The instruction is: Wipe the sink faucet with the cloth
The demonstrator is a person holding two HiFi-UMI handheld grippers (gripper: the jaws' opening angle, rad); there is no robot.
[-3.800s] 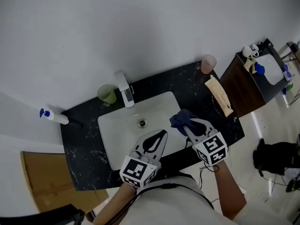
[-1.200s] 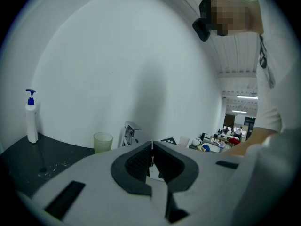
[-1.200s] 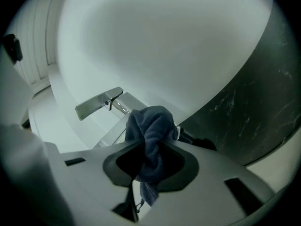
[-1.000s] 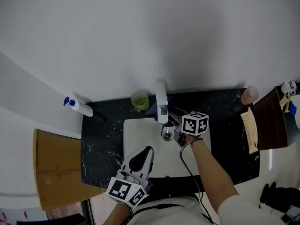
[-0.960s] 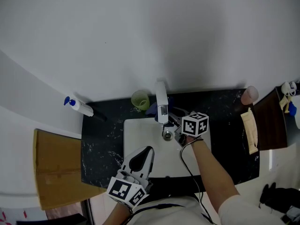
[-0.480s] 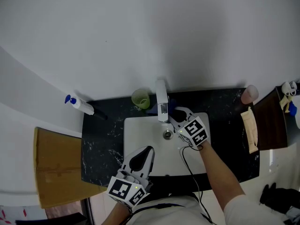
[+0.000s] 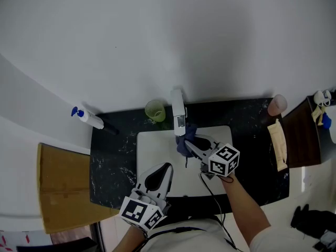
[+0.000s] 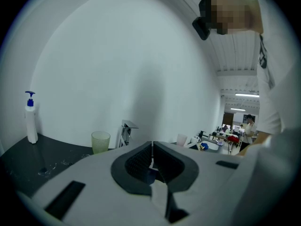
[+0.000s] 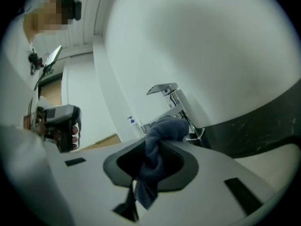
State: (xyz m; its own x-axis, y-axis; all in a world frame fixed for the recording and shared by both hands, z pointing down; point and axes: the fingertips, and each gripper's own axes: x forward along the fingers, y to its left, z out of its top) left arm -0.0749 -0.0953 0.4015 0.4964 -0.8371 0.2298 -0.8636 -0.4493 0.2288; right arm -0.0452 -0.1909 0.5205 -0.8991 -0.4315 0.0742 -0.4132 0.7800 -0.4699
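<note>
Head view: the black counter [image 7: 113, 156] and white sink [image 7: 155, 151] are being looked down on steeply from well above. Left gripper view: the wall is being faced from low over the counter, well back. Right gripper view: the faucet [image 9: 171, 100] is being viewed close up, on a tilt. The faucet and pump bottle [image 7: 86, 118] are being shared by all three.

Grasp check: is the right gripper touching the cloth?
Touching. The right gripper view shows the right gripper clamped on the cloth, with the jaws pressing on both sides.

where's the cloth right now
In the head view, the dark blue cloth is clamped in the right tool, at centre over the white sink basin, beside the chrome faucet.
</note>
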